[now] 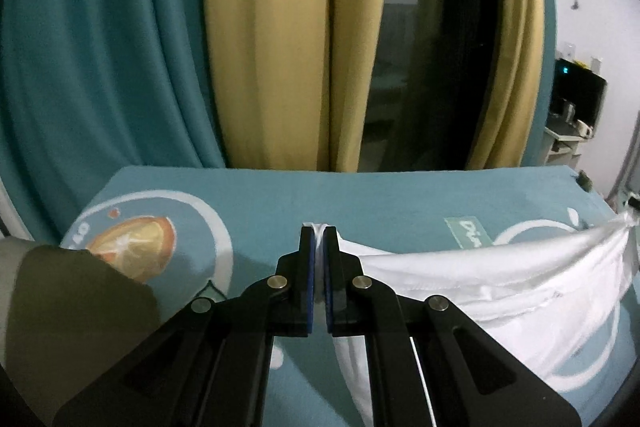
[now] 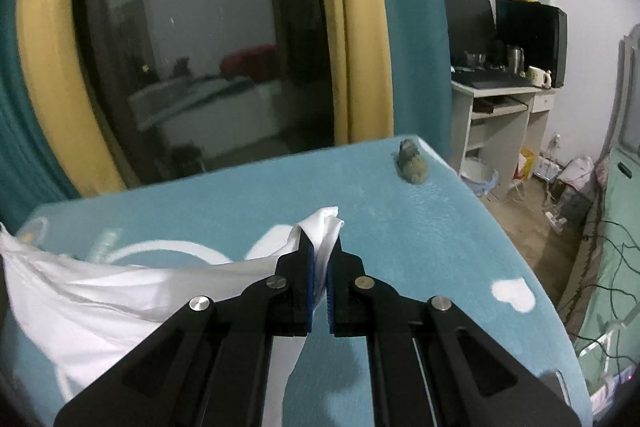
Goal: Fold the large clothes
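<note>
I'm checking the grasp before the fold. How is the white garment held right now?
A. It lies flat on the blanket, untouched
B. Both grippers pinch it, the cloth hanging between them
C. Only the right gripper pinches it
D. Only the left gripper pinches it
B: the left gripper and the right gripper are each shut on a bunch of the white garment, which sags between them above the teal blanket.

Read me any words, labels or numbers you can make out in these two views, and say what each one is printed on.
"Din", cut off by the white garment: on a pale green label printed on the teal bed cover.
Curved white characters beside the orange-slice print on the same cover: too blurred to read.
Glowing teal display on the dark device in the left wrist view: too small to read.
Right wrist view: no readable text.
</note>
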### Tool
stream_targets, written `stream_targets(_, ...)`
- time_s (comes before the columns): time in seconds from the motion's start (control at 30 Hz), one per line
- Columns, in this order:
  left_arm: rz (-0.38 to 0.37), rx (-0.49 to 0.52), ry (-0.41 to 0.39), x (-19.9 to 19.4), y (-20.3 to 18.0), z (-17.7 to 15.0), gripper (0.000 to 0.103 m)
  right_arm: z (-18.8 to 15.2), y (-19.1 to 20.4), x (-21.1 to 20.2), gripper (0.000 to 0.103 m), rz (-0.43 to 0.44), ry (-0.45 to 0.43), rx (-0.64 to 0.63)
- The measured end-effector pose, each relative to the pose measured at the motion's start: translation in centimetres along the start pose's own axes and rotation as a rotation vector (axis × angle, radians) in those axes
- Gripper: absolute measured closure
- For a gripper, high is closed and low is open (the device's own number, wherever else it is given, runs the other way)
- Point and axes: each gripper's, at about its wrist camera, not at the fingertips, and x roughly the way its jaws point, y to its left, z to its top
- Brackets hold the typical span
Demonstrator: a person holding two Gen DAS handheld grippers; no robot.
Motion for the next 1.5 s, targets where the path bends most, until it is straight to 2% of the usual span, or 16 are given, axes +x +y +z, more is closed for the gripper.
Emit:
stream_targets(0.23, 0.062, -0.013, 0.138, 7.0, 0.5, -1.4, 0.097, -0.7, 0.2, 5.7, 0.097, -0.022, 0.161, 0.047)
stream_targets(0.3, 0.062, -0.060, 0.211, 8.7, 1.1, -2.3, 0.094, -1.2, 0.5, 7.0, 0.084, -0.052, 0.204, 0.024)
stream_targets(0.37, 0.089, -0.080, 0.202, 8.3, 1.5, -2.7, 0.075, -1.5, 1.1, 7.1, 0.065, -0.099, 0.199, -0.017)
stream_targets(0.4, 0.099, -0.080, 0.187, 7.8, 1.7, -2.8, 0.056, -1.7, 1.2, 6.8, 0.052, -0.118, 0.196, -0.029)
stream_targets(0.43, 0.105, -0.085, 0.167, 7.1, 1.9, -2.8, 0.041, -1.8, 1.1, 6.4, 0.048, -0.130, 0.191, -0.029)
stream_targets(0.47, 0.106, -0.098, 0.143, 6.0, 2.3, -2.6, 0.038, -1.8, 1.1, 6.0, 0.046, -0.132, 0.187, -0.021)
stream_targets(0.7, 0.057, -0.148, 0.111, 0.6, 2.9, -4.0, 0.037, -1.4, 1.3, 0.2, 0.045, -0.063, 0.116, 0.052)
stream_targets(0.93, -0.078, -0.183, 0.237, -0.9, 1.3, -10.3, 0.037, -7.0, 3.0, -2.7, 0.045, 0.069, 0.235, 0.094)
stream_targets(1.03, -0.107, -0.185, 0.304, -0.5, 0.4, -12.6, 0.037, -9.7, 3.7, -2.7, 0.045, 0.102, 0.285, 0.106)
stream_targets(1.1, -0.088, -0.148, 0.282, -1.0, -0.3, -13.1, 0.037, -10.7, 4.1, -3.3, 0.046, 0.103, 0.252, 0.104)
stream_targets(1.13, -0.089, -0.128, 0.286, -1.1, -0.7, -13.2, 0.038, -10.7, 4.3, -3.5, 0.051, 0.118, 0.253, 0.109)
stream_targets(1.17, -0.103, -0.110, 0.290, -0.9, -1.0, -13.2, 0.038, -10.8, 4.4, -3.5, 0.078, 0.137, 0.260, 0.117)
stream_targets(1.2, -0.113, -0.096, 0.290, -1.0, -1.3, -13.2, 0.046, -10.9, 4.5, -3.5, 0.088, 0.151, 0.271, 0.128)
stream_targets(1.23, -0.130, -0.073, 0.294, -1.1, -1.8, -13.2, 0.076, -11.1, 4.8, -3.6, 0.089, 0.146, 0.268, 0.120)
stream_targets(1.27, -0.151, -0.048, 0.303, -1.2, -2.4, -13.3, 0.091, -11.3, 5.2, -3.9, 0.092, 0.141, 0.265, 0.105)
stream_targets(1.5, -0.124, -0.007, 0.250, -4.7, -3.2, -13.4, 0.099, -12.1, 5.3, -7.1, 0.096, 0.145, 0.223, 0.078)
